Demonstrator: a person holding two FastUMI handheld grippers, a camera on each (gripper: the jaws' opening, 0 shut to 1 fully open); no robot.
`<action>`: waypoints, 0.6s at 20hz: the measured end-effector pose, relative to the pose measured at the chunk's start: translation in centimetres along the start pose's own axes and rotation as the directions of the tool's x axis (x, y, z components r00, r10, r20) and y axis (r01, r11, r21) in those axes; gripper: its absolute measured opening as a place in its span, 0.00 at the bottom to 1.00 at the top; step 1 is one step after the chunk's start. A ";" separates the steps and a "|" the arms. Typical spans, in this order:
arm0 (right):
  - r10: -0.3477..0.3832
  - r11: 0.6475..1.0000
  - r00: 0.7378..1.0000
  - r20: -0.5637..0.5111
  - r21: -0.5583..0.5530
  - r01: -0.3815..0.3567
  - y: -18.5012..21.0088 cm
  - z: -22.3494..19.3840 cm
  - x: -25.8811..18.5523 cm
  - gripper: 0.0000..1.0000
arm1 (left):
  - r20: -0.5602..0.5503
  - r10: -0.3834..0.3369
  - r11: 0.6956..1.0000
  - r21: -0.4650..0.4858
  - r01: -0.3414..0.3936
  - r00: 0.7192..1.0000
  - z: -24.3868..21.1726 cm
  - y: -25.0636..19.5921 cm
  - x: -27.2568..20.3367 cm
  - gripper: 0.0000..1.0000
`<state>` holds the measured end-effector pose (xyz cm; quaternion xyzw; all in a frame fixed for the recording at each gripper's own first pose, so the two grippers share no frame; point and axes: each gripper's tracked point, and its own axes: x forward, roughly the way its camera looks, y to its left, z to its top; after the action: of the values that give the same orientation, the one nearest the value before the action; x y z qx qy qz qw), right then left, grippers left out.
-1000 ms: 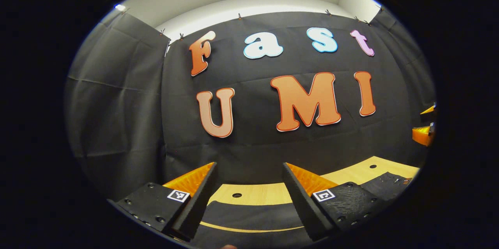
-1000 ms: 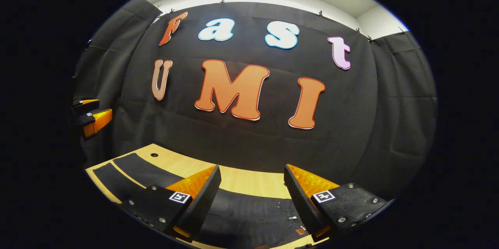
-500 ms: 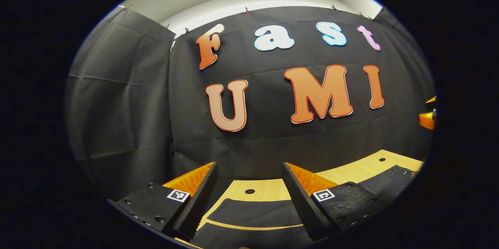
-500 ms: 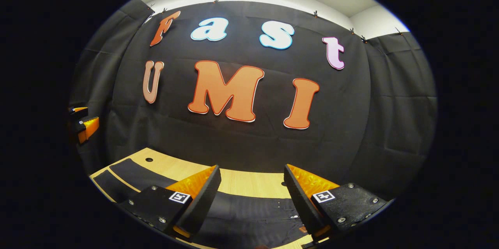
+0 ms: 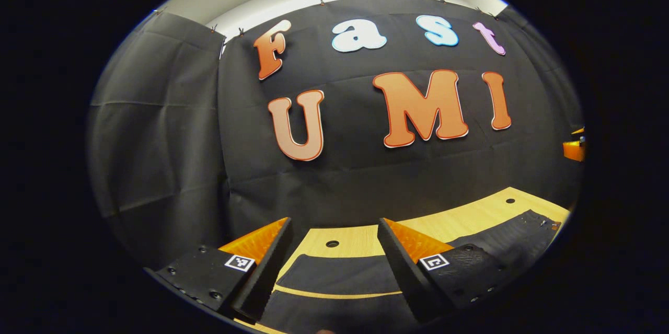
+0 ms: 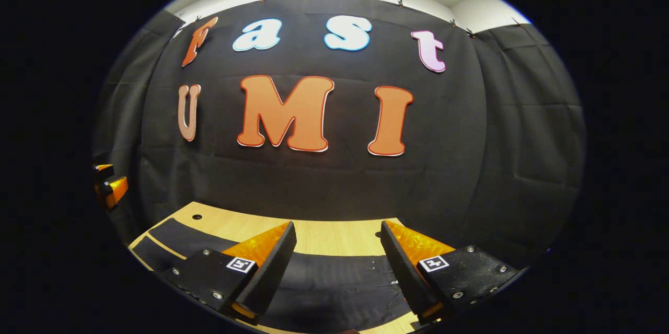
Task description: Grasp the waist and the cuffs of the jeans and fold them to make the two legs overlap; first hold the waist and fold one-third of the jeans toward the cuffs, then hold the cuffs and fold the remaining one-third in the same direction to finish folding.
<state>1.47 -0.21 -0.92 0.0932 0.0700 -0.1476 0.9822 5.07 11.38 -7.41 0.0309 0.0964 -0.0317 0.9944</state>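
Left gripper view: left gripper (image 5: 334, 266) hangs above the table (image 5: 470, 219), fingers spread wide, nothing between them. Black jeans (image 5: 339, 276) lie flat on the wood right below and ahead of the tips. Two legs show there side by side with a thin strip of table between them. Cuff ends sit just past the fingertips, short of a round hole (image 5: 332, 243) in the tabletop. Fabric runs off to the right of this gripper toward the waist end, where small metal rivets show. Right gripper (image 5: 574, 148) shows at the far right edge, well apart and higher than the table.

Right gripper view: right gripper (image 6: 338, 266) is also spread wide, holding nothing, hovering over the jeans (image 6: 334, 284). Waist end sits under and just ahead of its tips; rivets and pocket stitching are visible near the right finger. Legs stretch away to the left of this gripper, toward another hole (image 6: 196, 216) in the table (image 6: 334, 237). Left gripper (image 6: 112, 187) shows at the far left edge, well apart. Neither gripper touches the cloth. Black wall cloth (image 6: 313, 177) stands behind the table.
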 end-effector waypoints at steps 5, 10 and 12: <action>-0.011 0.994 0.993 -0.122 0.107 0.024 -1.9 -3.6 1.4 0.98 | -0.135 0.053 0.991 -0.114 -0.069 0.989 -4.1 3.2 0.4 0.98; 0.008 0.959 0.958 -0.287 0.274 0.074 -3.1 -8.4 2.4 0.98 | -0.297 0.056 0.953 -0.269 -0.139 0.953 -9.3 6.4 0.7 0.99; 0.018 0.930 0.933 -0.358 0.349 0.116 -3.4 -10.4 2.6 1.00 | -0.367 0.034 0.932 -0.323 -0.162 0.930 -11.9 7.4 0.3 0.98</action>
<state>1.76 -2.04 -12.04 0.2973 0.2199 -0.1636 0.9146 3.62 19.52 -18.72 -0.1353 0.2767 0.0423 0.9505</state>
